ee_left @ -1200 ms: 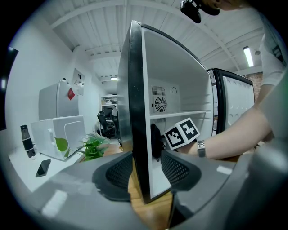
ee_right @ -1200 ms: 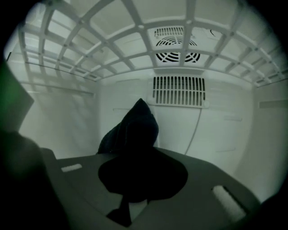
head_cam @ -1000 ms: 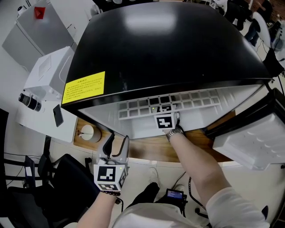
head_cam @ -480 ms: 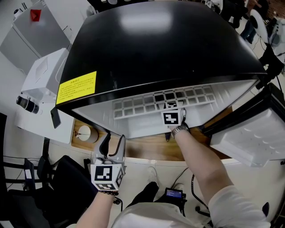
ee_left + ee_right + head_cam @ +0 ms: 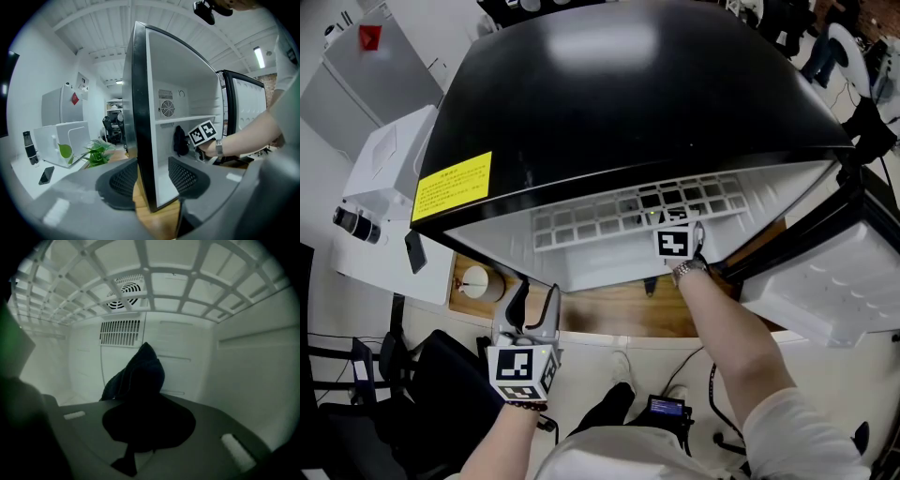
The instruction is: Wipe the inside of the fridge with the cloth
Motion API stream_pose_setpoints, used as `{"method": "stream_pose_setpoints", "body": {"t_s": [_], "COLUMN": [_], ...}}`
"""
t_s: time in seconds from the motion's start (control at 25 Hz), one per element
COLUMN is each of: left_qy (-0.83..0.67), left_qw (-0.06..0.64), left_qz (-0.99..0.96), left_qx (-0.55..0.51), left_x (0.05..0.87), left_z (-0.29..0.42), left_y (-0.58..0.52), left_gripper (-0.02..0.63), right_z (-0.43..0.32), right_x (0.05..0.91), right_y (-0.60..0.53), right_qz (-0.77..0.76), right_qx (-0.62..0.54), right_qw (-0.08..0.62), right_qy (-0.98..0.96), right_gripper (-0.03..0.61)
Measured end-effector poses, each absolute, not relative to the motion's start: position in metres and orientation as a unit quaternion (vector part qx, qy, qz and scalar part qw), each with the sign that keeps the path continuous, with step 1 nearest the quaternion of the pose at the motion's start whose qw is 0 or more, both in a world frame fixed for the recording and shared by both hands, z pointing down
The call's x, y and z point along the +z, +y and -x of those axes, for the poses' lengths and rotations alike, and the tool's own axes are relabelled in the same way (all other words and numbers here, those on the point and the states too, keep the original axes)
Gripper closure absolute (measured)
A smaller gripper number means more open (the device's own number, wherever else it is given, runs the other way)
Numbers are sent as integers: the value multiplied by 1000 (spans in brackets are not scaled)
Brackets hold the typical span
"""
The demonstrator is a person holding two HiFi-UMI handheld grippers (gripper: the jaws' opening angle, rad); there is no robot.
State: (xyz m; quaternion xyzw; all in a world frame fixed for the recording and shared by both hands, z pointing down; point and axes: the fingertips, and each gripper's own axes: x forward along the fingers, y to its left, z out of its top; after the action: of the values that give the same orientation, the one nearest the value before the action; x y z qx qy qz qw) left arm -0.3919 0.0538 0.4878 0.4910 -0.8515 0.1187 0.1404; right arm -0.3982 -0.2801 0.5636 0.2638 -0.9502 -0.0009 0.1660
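Note:
The black fridge stands with its white inside showing under a grid shelf. My right gripper reaches in below that shelf and is shut on a dark cloth, which bunches up in front of the back wall. From the left gripper view the same cloth hangs by the right gripper's marker cube. Outside the fridge, my left gripper is open at the front left corner, with the fridge's left wall edge ahead between its jaws and nothing held.
The fridge door hangs open at the right. A white appliance and a phone sit on the left counter, with a round white object on the wooden top. A fan vent is in the back wall.
My right gripper has slid to the right under the shelf with the cloth in it. The left gripper has stayed where it was.

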Motion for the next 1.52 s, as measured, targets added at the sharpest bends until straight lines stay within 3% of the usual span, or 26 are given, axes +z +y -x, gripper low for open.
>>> {"method": "stream_pose_setpoints", "body": {"t_s": [0.96,1.52], "left_qy": [-856,-854], "left_qw": [144,141], "left_qz": [-481,-487], "left_qx": [124,116], "left_x": [489,489], "left_z": [392,392], "left_y": [53,52], "left_gripper": [411,411], "right_z": [359,388], "right_x": [565,534], "right_y": [-314,-185], "right_qz": [-329,-194], "right_qx": [24,39], "right_qw": [175,128], "right_qy": [-928,-972], "right_gripper": [529,529]}}
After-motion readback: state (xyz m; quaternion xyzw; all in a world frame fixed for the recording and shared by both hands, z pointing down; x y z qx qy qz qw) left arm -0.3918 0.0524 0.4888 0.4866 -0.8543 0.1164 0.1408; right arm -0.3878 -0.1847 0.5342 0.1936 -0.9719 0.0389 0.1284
